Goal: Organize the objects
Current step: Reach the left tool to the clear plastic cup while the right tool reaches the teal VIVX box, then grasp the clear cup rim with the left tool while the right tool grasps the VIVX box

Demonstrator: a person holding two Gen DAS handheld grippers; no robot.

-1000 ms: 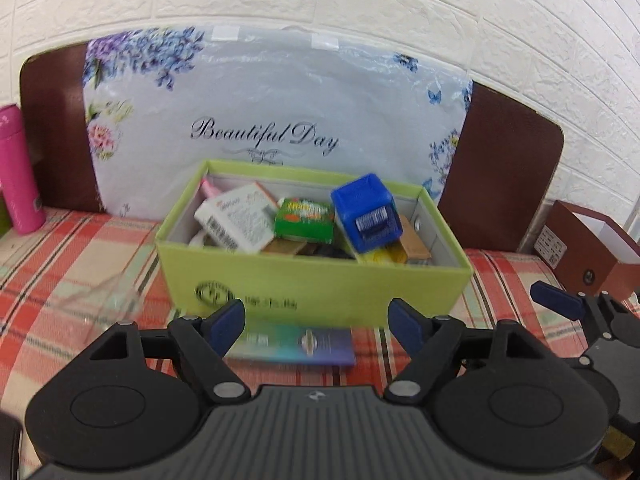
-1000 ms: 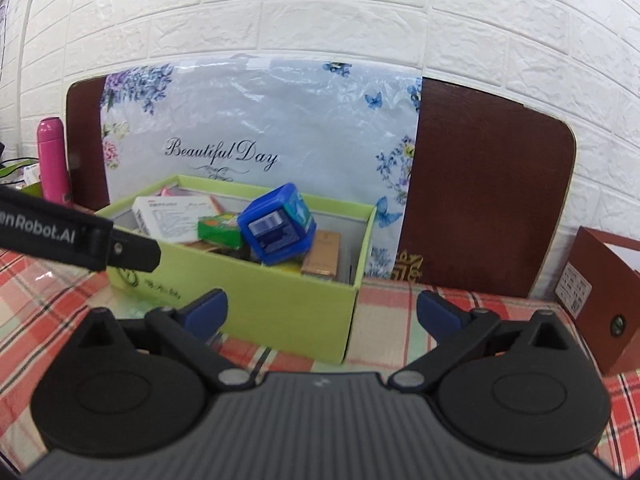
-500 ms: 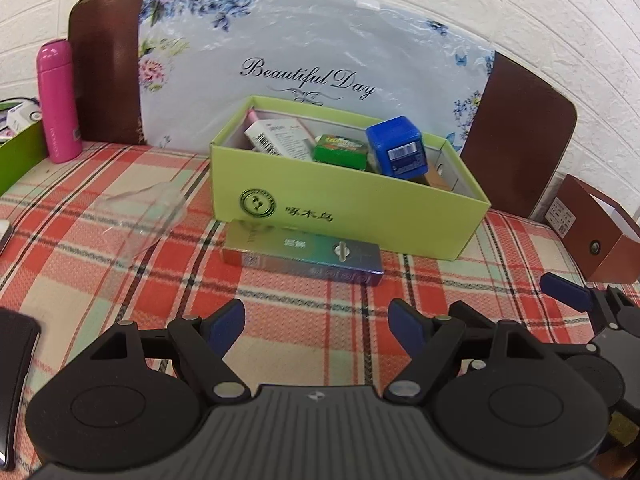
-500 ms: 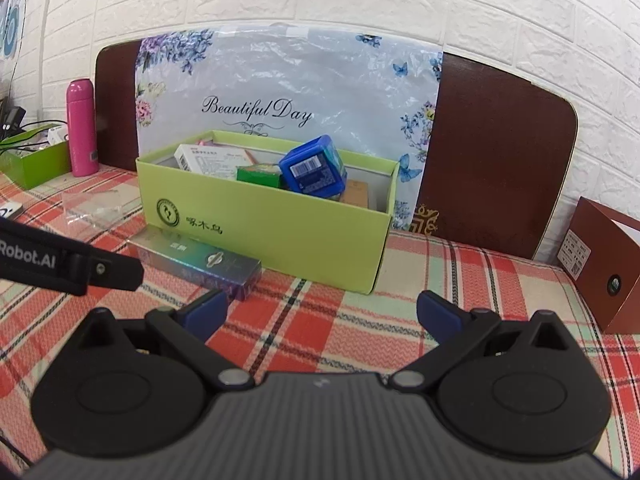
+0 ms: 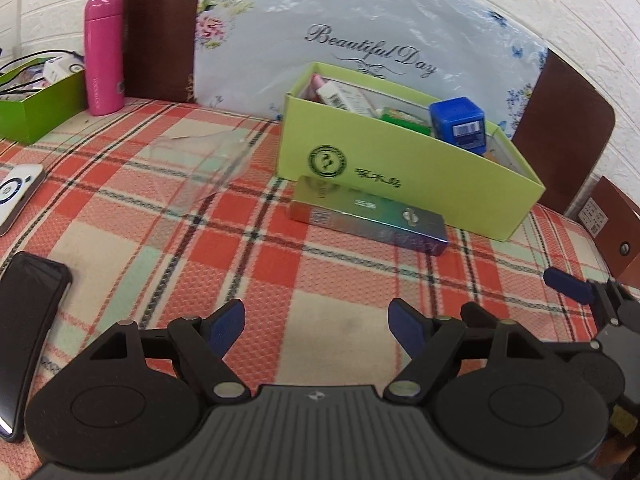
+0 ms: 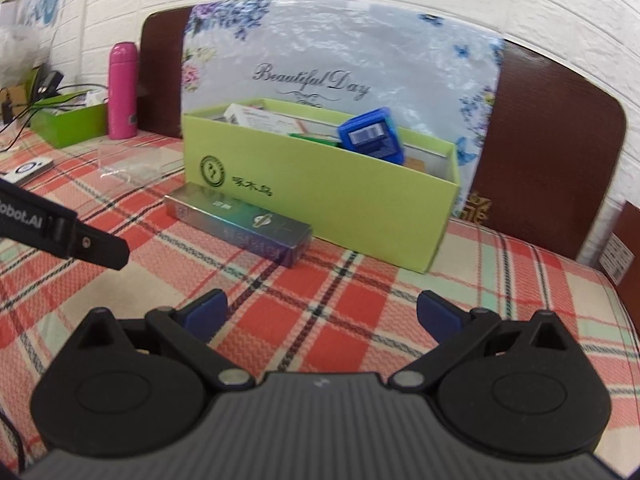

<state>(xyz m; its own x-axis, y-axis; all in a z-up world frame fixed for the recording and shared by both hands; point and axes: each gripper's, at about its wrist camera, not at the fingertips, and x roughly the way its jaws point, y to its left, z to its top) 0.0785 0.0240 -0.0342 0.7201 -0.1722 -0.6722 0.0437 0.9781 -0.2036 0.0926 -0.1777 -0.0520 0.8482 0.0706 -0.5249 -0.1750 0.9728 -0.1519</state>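
Both tongs, left (image 5: 318, 325) and right (image 6: 320, 314), are held released and empty. One long iridescent box (image 5: 368, 220) is laid flat on the bench (image 5: 240, 272), just before one green box (image 5: 400, 176), its long axis parallel to that front wall.

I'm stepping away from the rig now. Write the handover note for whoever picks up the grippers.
Left gripper: open, empty, above the cloth.
Right gripper: open, empty, beside it.
Green box: on the cloth, already holding a blue box, a white carton and other small packs.
Long shiny box: lies outside, against the green box's front.
Clear tray: empty, left of the green box.
Left to do: probably the long box; nothing is gripped yet.
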